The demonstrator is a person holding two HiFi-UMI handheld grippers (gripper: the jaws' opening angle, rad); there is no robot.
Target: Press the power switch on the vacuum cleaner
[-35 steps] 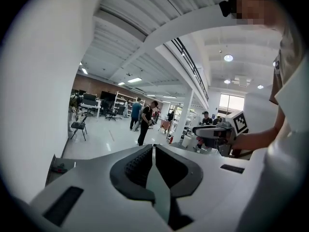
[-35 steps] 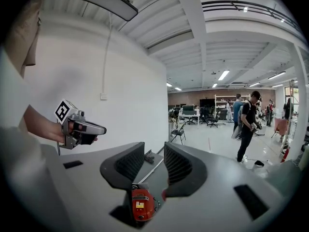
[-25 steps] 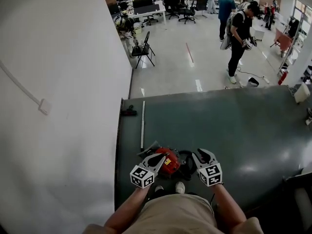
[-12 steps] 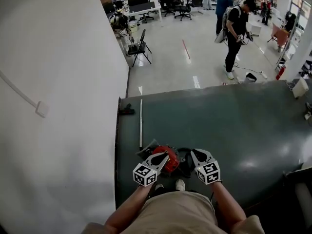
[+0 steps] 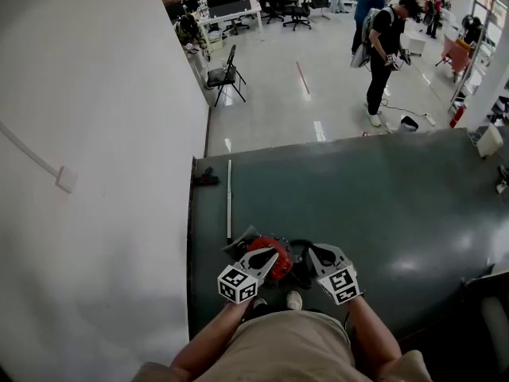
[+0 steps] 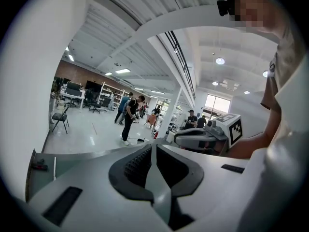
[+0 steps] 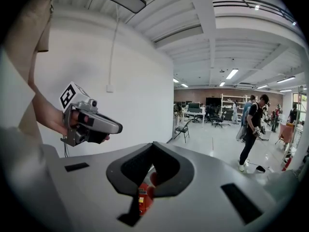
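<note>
Vacuum cleaner (image 5: 283,264), one; tongs (image 5: 273,254) (image 5: 312,250), two

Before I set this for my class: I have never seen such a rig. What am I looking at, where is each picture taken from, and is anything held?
There is no robot here. A person holds a two-jaw gripper in each hand. The head view comes from a camera on the person's head, looking down. The other two views come from cameras riding on the grippers, each looking along its own jaws. On the dark mat lie a red vacuum and, further off, a thin white rod. The left gripper and the right gripper are close to the vacuum. Both are shut with nothing between the jaws; the right one's jaws have just closed. Nothing is held.
</note>
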